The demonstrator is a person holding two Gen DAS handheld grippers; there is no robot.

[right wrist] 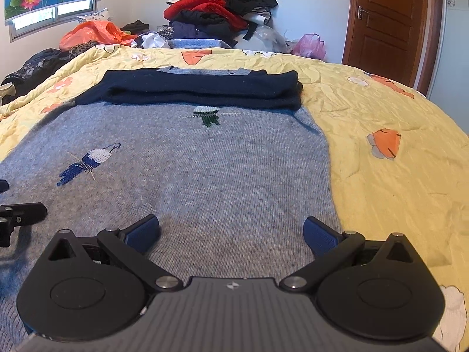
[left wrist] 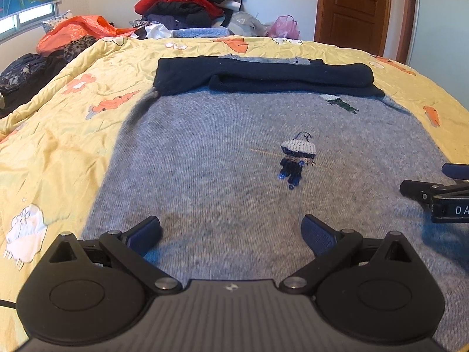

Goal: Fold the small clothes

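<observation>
One yellow quilt (left wrist: pixel 58 146), wrinkled, spread over the whole bed. Laid flat on it, a grey sweater (left wrist: pixel 219 176), with navy sleeves (left wrist: pixel 263 79) folded across its far end in a neat band. Stitched on the grey front, a small figure (left wrist: pixel 297 158). Held low over the near part of the sweater, side by side: left gripper (left wrist: pixel 231 231) and right gripper (right wrist: pixel 231 231), both spread wide, grasping nothing. Judged as the step in hand: pinching the near edge at two points, level with each other, then lifting together and carrying it up toward the sleeves. Worth catching both knit layers in each pinch and keeping the edge taut, so as to avoid sag or a skewed fold.
</observation>
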